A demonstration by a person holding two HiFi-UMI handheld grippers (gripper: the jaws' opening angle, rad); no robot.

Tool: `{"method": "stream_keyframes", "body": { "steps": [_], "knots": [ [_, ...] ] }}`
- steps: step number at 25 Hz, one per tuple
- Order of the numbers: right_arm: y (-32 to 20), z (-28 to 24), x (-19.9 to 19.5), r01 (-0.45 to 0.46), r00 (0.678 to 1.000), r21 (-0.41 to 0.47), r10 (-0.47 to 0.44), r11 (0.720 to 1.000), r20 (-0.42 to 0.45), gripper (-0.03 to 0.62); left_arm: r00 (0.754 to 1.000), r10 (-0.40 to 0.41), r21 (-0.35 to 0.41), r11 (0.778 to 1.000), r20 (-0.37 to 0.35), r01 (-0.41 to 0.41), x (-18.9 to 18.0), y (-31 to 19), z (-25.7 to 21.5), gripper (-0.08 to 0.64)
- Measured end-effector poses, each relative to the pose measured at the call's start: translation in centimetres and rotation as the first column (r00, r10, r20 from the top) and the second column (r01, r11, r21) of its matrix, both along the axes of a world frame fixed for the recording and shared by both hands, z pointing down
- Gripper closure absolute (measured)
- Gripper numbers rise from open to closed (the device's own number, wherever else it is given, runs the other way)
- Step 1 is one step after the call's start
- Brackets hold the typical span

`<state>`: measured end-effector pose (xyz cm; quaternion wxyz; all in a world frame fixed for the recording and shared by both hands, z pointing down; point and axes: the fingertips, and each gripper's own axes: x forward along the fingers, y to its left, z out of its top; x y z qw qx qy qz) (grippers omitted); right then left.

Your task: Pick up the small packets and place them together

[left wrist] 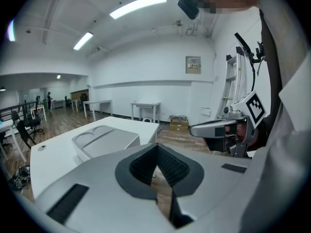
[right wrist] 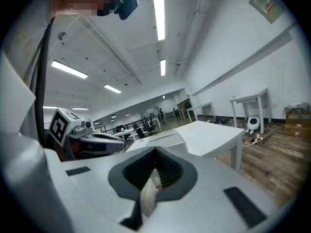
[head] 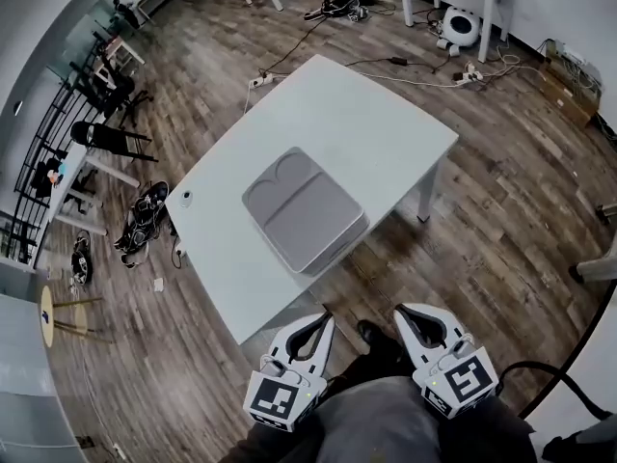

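both grippers are held low and close to the person's body, short of the near corner of the white table point(head: 371, 114) and over the wood floor point(head: 501, 220). the left gripper point(head: 328, 318) has its jaws closed together, the dark ribbed pads meeting at the tips, and nothing is caught between them; through the slit behind the tips only floor shows. the right gripper point(head: 403, 312) is likewise fully closed and empty, its pads touching at the tip. the two sit side by side, just apart, both pointing toward the table and slightly downward; each one's marker cube faces up toward the head camera. on the table lies a flat grey tray point(head: 304, 210), set near the table's near edge, with two rounded hollows at its far end. a small round object point(head: 185, 198) sits at the table's left edge, well apart from the tray. the small packets cannot be made out in any view, neither on the table top nor on the tray
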<state>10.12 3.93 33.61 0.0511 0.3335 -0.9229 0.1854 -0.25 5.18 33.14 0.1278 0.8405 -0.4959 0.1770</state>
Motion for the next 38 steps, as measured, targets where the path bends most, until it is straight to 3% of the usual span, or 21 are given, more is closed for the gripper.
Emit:
{"method": "stream_keyframes", "body": {
  "steps": [7, 13, 19, 26, 29, 33, 38],
  "knots": [
    [1.9, 0.1, 3.3, -0.052, 0.997, -0.008, 0.053, 0.999, 0.059, 0.588, 0.998, 0.047, 0.018, 0.999, 0.048, -0.048, 3.1, 1.4, -0.6, 0.563],
    [1.6, -0.3, 4.0, -0.091, 0.989, -0.014, 0.092, 0.996, 0.113, 0.589, 0.994, 0.042, 0.036, 0.998, 0.103, -0.046, 2.0, -0.4, -2.2, 0.563],
    [-0.9, 2.2, -0.1, -0.078, 0.983, -0.026, 0.081, 0.997, 0.163, 0.589, 0.983, 0.028, 0.111, 0.993, 0.18, -0.049, -2.4, -3.9, -2.3, 0.563],
    [-6.0, 9.0, -7.4, -0.074, 0.955, -0.097, 0.098, 0.993, 0.279, 0.589, 0.966, 0.022, 0.122, 0.991, 0.257, -0.055, -8.6, -9.2, 1.1, 0.563],
    [-7.2, 11.5, -9.7, -0.061, 0.95, -0.145, 0.102, 0.988, 0.297, 0.588, 0.955, 0.082, 0.083, 0.991, 0.286, -0.11, -9.4, -10.1, 3.6, 0.563],
    [-8.4, 12.0, -11.8, -0.033, 0.927, -0.196, 0.103, 0.98, 0.36, 0.572, 0.958, 0.123, 0.013, 0.991, 0.261, -0.131, -10.0, -11.0, 5.6, 0.563],
    [-9.4, 12.6, -12.7, 0.034, 0.868, -0.289, 0.114, 0.957, 0.483, 0.505, 0.951, 0.18, 0.01, 0.982, 0.252, -0.188, -9.6, -12.1, 6.4, 0.563]
  ]
}}
